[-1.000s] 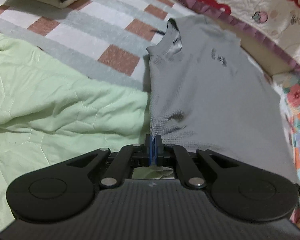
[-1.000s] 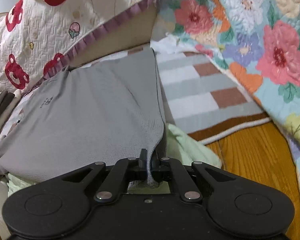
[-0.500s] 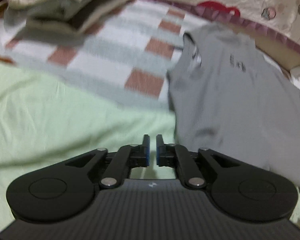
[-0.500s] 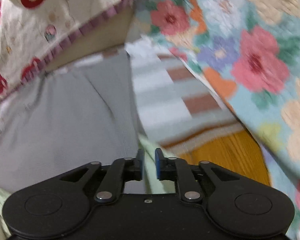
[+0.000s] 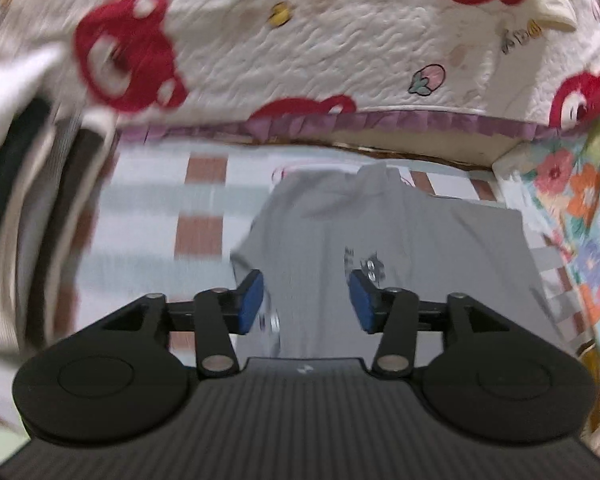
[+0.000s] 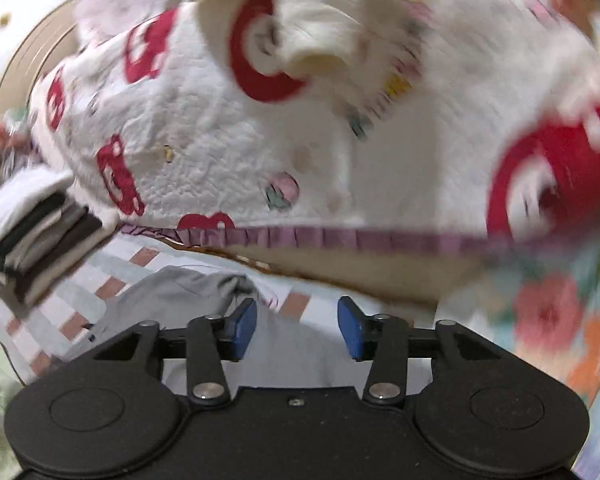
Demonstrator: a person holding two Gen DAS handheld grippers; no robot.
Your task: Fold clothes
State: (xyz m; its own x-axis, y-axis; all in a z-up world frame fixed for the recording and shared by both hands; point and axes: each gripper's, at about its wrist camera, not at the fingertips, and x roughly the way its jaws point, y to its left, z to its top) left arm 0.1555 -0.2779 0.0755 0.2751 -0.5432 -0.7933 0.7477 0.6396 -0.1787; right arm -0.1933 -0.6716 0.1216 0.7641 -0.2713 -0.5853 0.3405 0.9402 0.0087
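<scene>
Both views are evenly lit by soft indoor light with a warm cast, without glare and with only faint shadows under the stacked clothes point(image 6: 40, 236). Motion blur smears most of each frame, heaviest on the bear-print quilt point(image 6: 380, 140) in the right wrist view and along the left edge of the left wrist view, while the black gripper bodies stay sharp. Fisheye curvature bends the quilt's purple trim point(image 5: 380, 122) and darkens the corners.
</scene>
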